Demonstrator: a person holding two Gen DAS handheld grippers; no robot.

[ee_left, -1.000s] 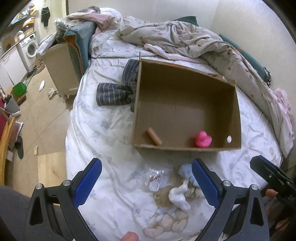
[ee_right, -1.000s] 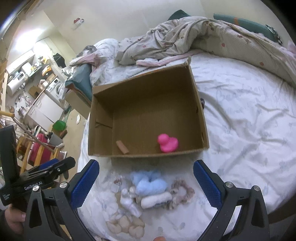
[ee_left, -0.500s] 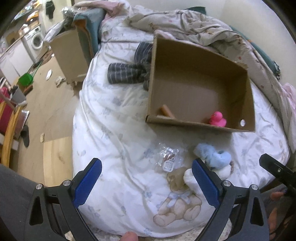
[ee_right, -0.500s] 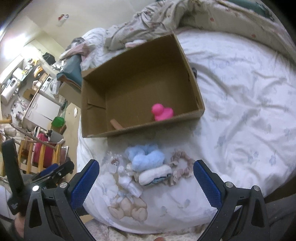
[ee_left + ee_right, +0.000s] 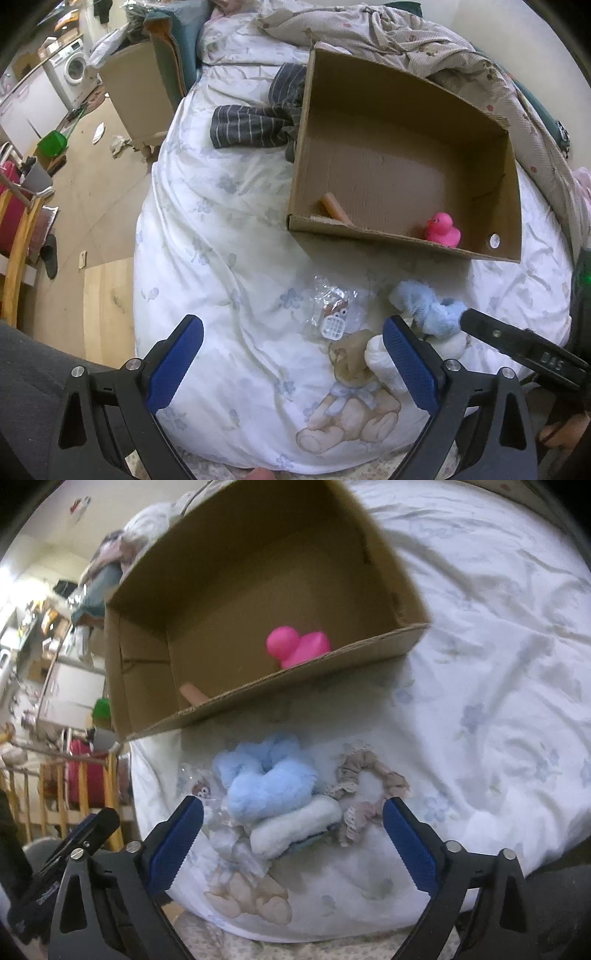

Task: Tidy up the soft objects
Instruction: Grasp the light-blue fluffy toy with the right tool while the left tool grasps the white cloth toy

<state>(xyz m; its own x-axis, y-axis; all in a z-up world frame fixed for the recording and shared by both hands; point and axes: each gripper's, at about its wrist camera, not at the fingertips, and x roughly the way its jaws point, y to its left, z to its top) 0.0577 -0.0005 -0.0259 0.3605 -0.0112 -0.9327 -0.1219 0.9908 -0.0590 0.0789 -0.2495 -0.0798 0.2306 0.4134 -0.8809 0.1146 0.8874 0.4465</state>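
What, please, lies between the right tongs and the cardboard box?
In the right wrist view, a fluffy blue scrunchie, a white plush roll and a beige scrunchie lie between the right tongs and the cardboard box.

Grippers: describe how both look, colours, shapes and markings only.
The left gripper and the right gripper match: black angular frames with triangular cutouts and silver screws, and blue textured pads on the fingers. White lettering marks the right gripper's black body.

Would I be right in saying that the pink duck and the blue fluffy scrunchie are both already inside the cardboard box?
Not quite. The pink duck is inside the cardboard box, but the blue fluffy scrunchie lies on the bed in front of it, as the right wrist view shows.
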